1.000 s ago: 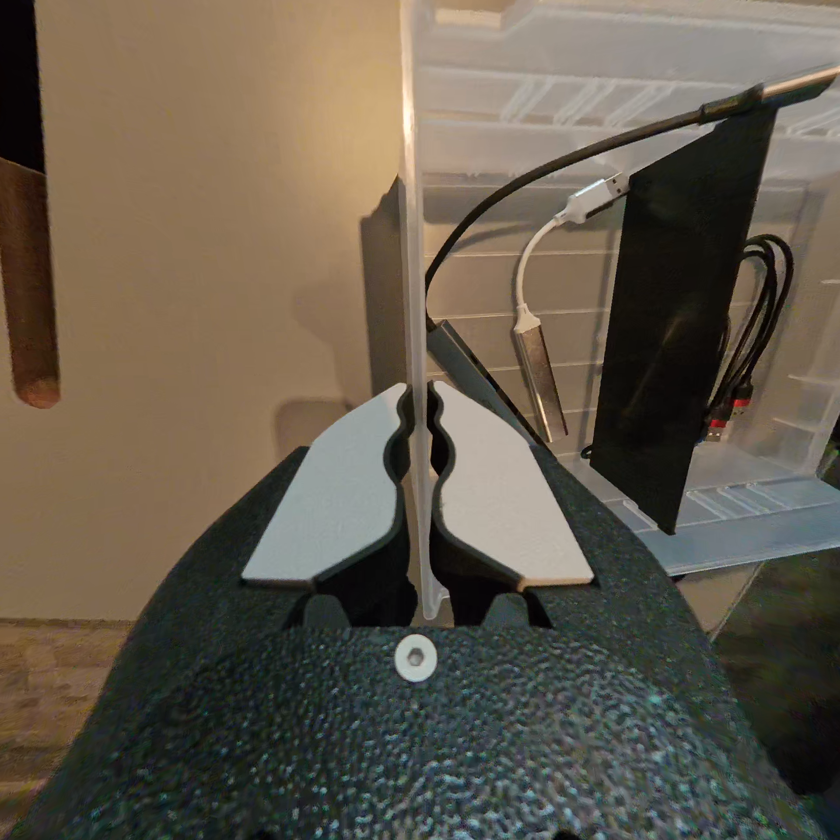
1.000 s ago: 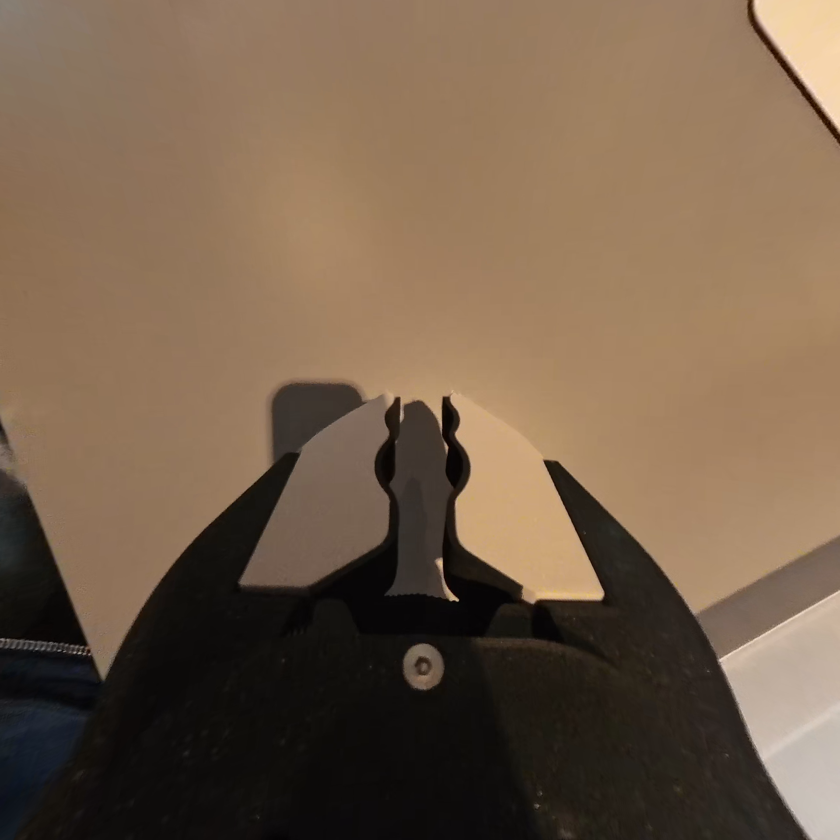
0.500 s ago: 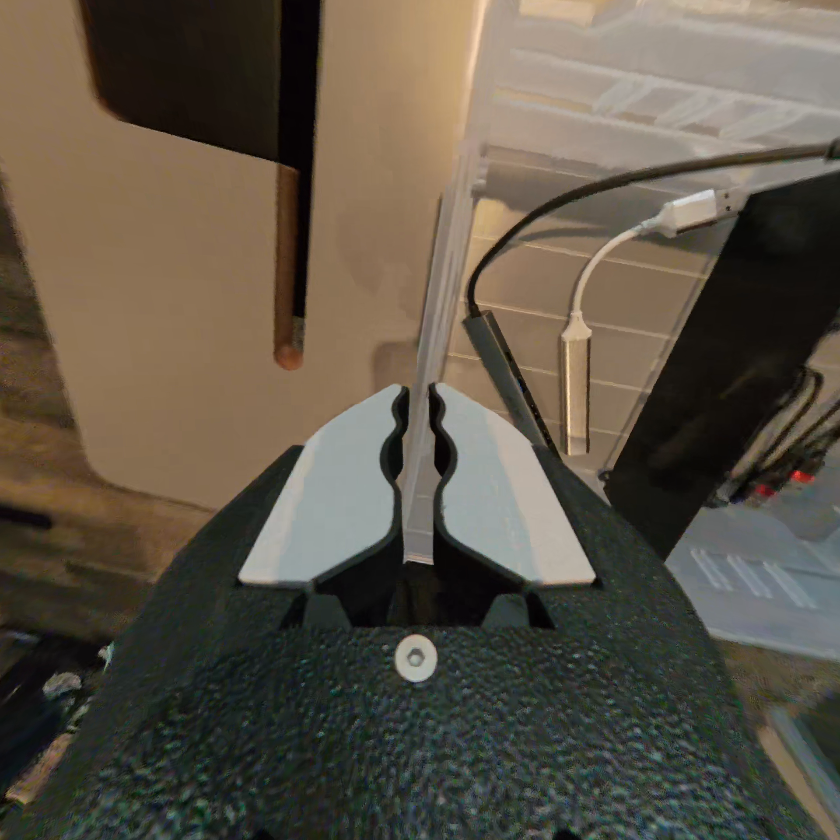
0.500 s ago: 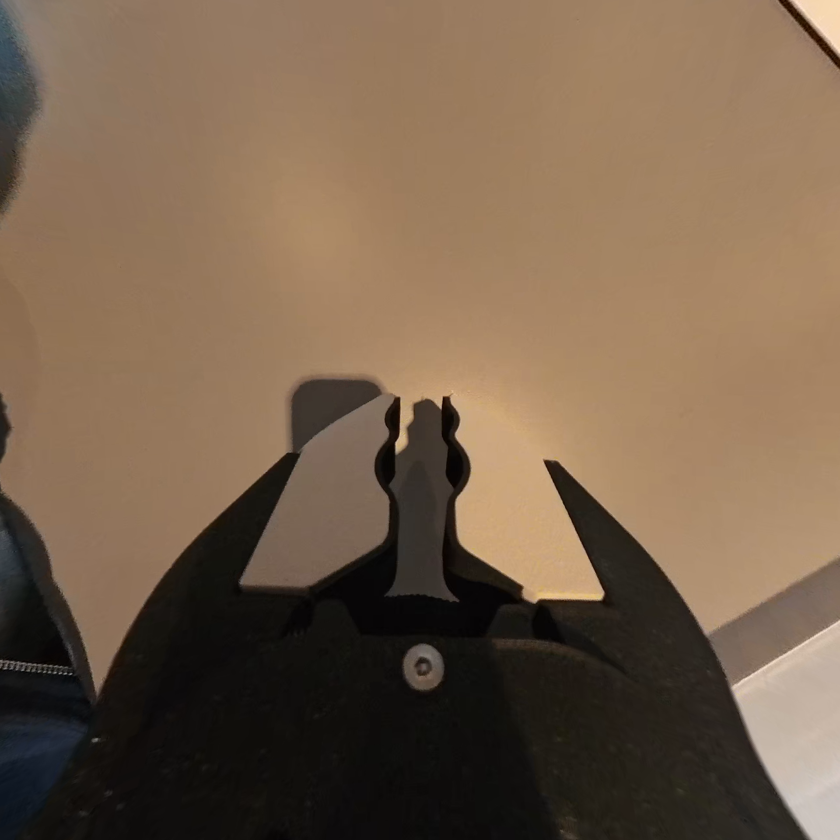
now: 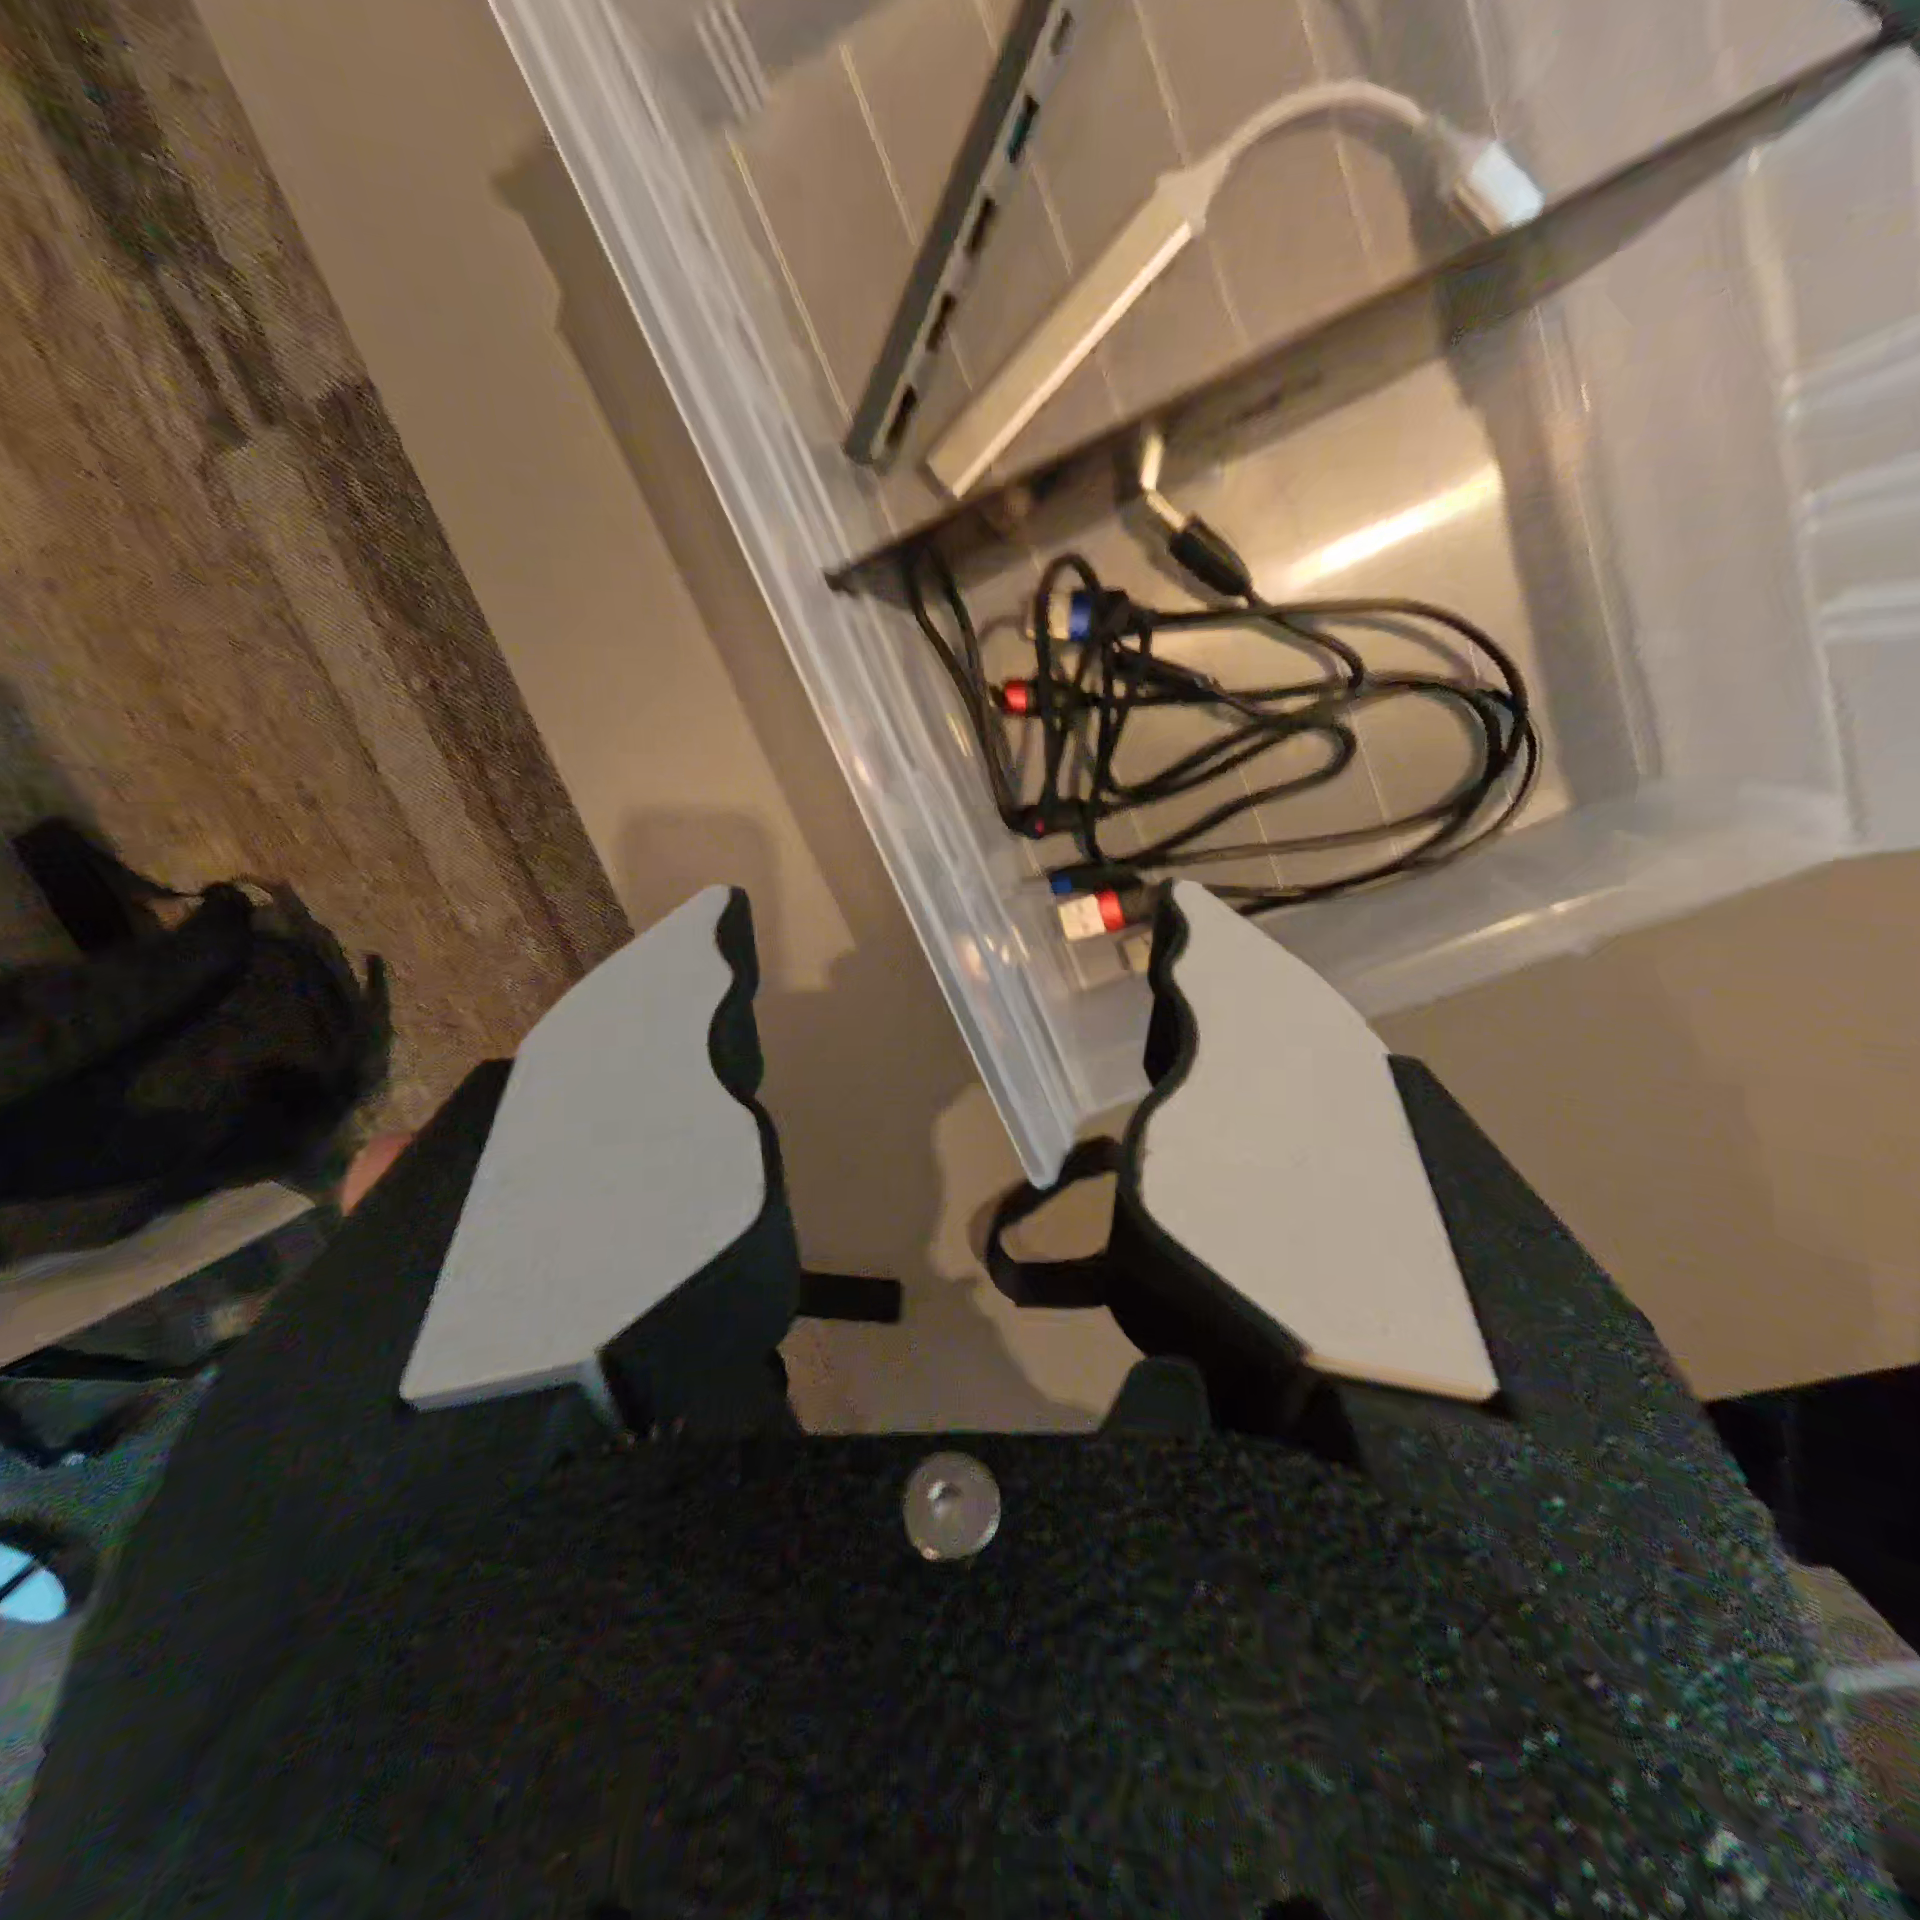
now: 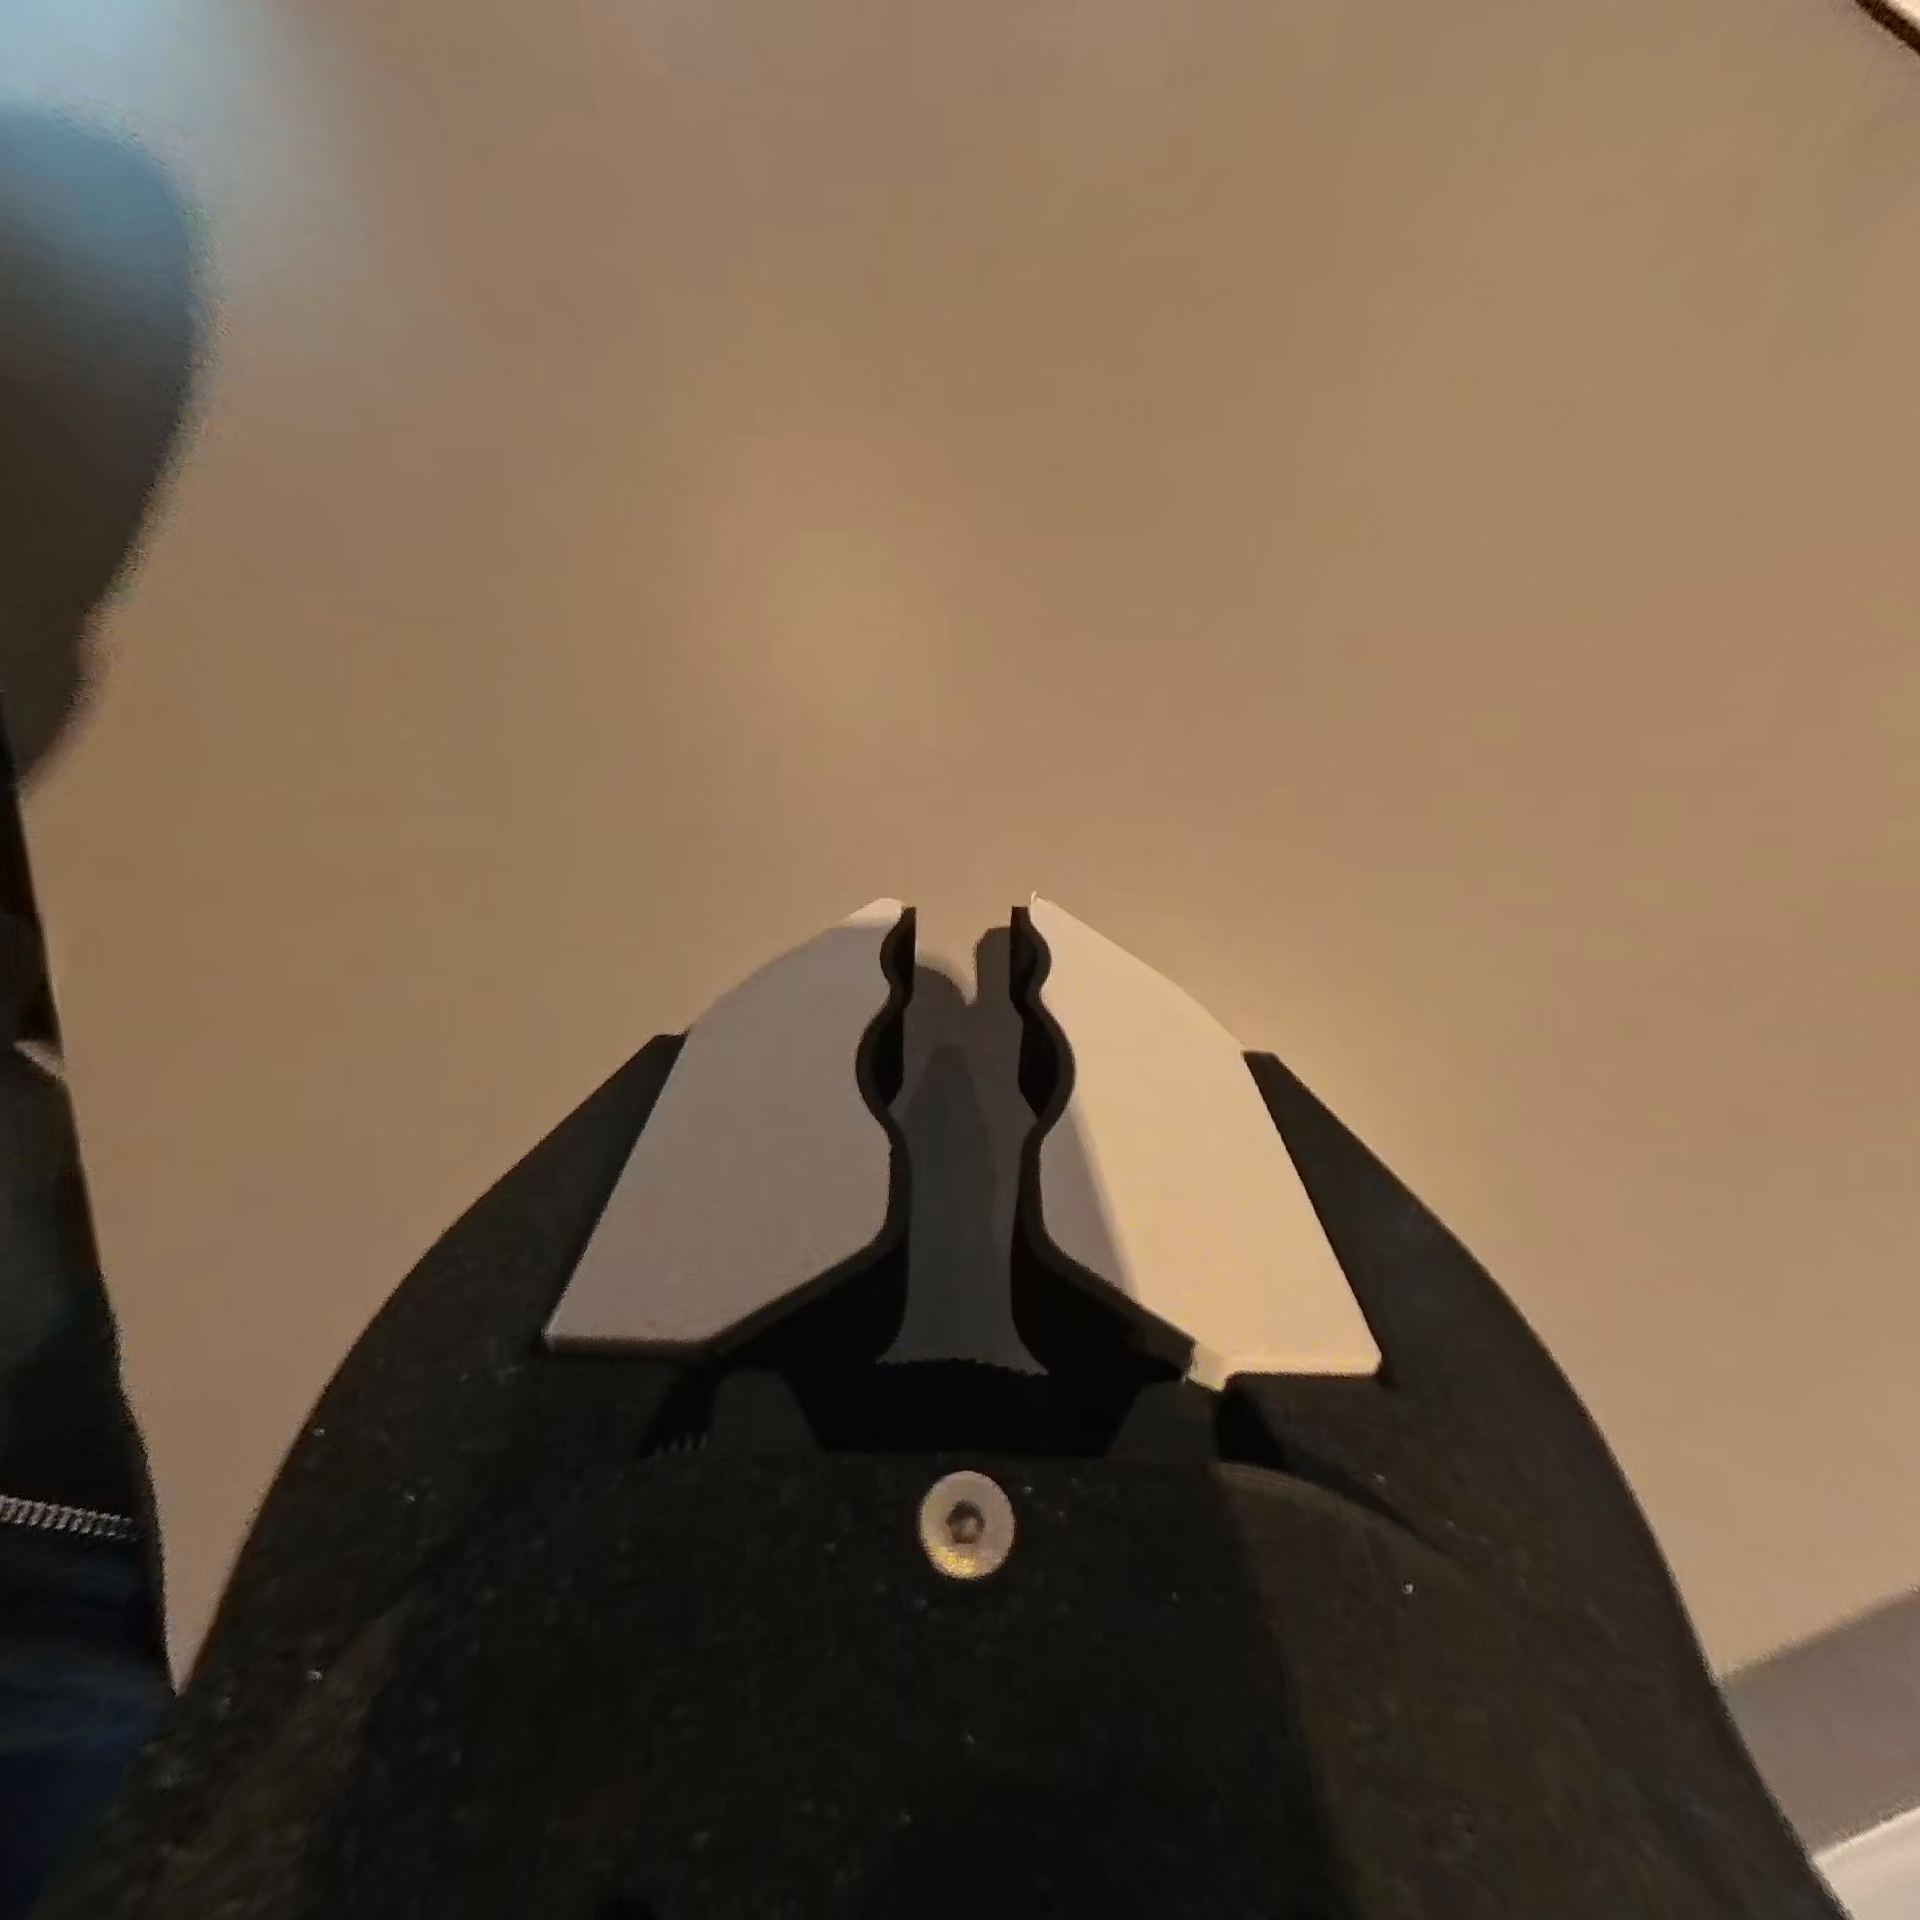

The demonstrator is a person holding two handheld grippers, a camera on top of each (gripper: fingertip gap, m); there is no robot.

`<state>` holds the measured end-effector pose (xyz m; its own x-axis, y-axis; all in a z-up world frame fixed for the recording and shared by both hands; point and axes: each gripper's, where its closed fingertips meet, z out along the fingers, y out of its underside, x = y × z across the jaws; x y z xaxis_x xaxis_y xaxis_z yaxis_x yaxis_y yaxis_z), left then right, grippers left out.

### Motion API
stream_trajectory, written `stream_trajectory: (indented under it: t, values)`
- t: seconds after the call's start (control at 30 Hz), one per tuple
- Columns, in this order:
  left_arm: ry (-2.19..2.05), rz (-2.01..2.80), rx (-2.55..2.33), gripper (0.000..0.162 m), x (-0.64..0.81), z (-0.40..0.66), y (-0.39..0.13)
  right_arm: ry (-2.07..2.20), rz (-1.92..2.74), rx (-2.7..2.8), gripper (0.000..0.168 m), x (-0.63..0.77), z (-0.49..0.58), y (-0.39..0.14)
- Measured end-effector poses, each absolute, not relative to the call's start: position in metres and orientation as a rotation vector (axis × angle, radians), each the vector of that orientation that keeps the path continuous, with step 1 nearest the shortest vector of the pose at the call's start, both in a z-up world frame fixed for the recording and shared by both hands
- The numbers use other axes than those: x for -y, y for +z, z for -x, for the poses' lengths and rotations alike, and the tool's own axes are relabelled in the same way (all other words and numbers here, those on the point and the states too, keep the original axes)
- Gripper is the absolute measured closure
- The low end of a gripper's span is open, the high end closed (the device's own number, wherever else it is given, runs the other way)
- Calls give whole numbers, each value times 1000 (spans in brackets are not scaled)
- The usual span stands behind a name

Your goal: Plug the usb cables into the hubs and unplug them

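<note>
The clear plastic bin point(image 5: 727, 343) sits on a tan table point(image 5: 582, 665), and everything else is placed from it.

Just past the bin's left wall, low down, the left gripper point(image 5: 951, 904) hangs with its jaws spread wide and nothing between them. The wall's near corner pokes into that gap, closer to the right finger.

Inside the bin, at the far end, two hubs lie side by side: a dark grey hub point(image 5: 961, 223) and, to its right, a silver hub point(image 5: 1070, 343) with a short white lead point(image 5: 1320, 109). A dark divider board point(image 5: 1351, 332) crosses the bin in front of them.

On the near side of that board lie the usb cables point(image 5: 1247, 727), black and tangled in loops. A plug with a red and blue collar point(image 5: 1091, 904) rests in the bin's near left corner, close to the left gripper.

The cables look light and floppy, so they will likely bend and drag each other. The hard plug is probably the best place to pinch. The hubs look light too and may slide when pushed.

Away from the bin, the right gripper point(image 6: 964, 914) points at bare table. Its jaws are nearly together, with a thin gap, and it holds nothing.
</note>
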<state>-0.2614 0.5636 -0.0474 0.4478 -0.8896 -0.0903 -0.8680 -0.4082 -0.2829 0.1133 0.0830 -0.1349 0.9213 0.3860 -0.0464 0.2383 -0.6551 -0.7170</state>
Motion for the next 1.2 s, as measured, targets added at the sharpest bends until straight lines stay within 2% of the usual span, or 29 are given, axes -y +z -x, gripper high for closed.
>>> stream_trajectory:
  t: [0.2,0.33,0.4,0.53,0.57,0.7,0.83,0.87,0.93,1.2]
  values:
    - [-43,2491,-1537,92,-542,272,-72,245,2286,442,151,-77,-108,-134]
    - [26,2516,-1559,100,-540,272,-83,244,2287,414,151,-71,-107,-136]
    - [114,2514,-1568,110,-546,276,-85,240,2288,406,151,-68,-107,-136]
    - [244,2503,-1562,141,-560,284,-84,234,2290,398,151,-64,-106,-135]
    - [237,2507,-1569,144,-562,285,-85,233,2292,397,151,-64,-106,-135]
    - [153,2555,-1555,142,-563,284,-86,232,2297,399,151,-64,-105,-135]
    - [106,2533,-1506,126,-569,281,-87,230,2302,408,151,-65,-103,-135]
    - [76,2557,-1509,127,-566,281,-92,230,2304,410,151,-66,-103,-135]
    - [25,2595,-1553,147,-560,281,-102,228,2308,414,151,-67,-103,-135]
    - [-122,2646,-1525,155,-565,283,-101,221,2316,424,151,-67,-102,-136]
